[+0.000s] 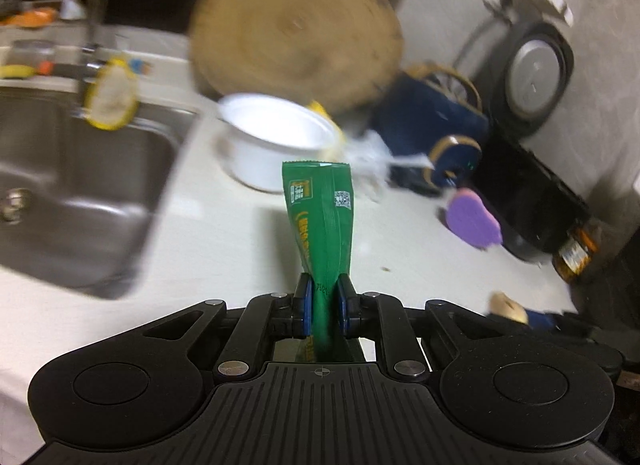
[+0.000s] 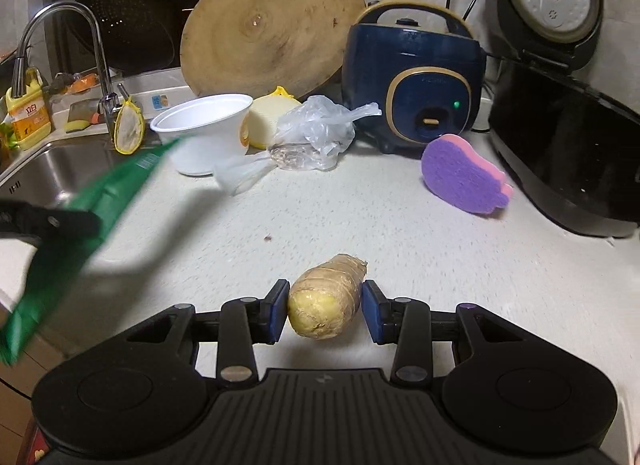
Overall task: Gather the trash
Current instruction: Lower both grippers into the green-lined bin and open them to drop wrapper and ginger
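Trash is already in both tools: the green packet (image 1: 320,225), the larger piece, stands upright at the centre of the left view, the left tongs (image 1: 324,301) clamped on its lower end to lift it off the pale worktop (image 2: 400,225). Lower centre in the right view, the right tongs (image 2: 325,311) are clamped on a smaller yellowish root scrap (image 2: 326,297), seemingly for carrying away.

A knobbly yellow-brown ginger root (image 2: 326,299) is held between the blue pads of the right gripper (image 2: 325,307), above the speckled white countertop (image 2: 400,233); left of the root, a crumpled green foil packet (image 2: 96,201) is clamped by the left gripper (image 2: 86,221)
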`<state>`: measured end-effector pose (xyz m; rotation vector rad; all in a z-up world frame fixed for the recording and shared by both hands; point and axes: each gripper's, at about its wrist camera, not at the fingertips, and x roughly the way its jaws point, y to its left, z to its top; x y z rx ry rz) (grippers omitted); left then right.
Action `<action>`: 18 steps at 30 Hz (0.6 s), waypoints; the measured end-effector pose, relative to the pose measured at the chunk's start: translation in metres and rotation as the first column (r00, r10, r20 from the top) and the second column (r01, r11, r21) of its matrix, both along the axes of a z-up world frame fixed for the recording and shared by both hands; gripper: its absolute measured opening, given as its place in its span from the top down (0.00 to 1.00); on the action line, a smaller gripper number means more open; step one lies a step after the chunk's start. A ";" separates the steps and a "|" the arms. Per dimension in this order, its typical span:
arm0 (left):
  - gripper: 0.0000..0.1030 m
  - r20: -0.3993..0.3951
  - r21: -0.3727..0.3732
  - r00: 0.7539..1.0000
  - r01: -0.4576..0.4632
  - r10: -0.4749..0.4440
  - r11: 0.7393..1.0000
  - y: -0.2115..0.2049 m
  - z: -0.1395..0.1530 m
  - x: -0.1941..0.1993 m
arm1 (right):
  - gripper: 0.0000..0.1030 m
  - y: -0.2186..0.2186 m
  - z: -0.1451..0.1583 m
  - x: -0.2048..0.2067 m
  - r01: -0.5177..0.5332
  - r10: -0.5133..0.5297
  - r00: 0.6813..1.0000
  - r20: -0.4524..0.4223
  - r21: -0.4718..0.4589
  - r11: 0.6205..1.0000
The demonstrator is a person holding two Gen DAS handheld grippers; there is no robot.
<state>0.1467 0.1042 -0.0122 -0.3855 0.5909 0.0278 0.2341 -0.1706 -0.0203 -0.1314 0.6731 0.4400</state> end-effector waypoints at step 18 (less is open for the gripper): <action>0.84 -0.140 0.003 0.952 -0.275 0.273 0.961 0.129 -0.052 -0.218 | 0.62 0.083 -0.043 -0.163 -0.167 0.151 0.968 -0.201 -0.066 0.984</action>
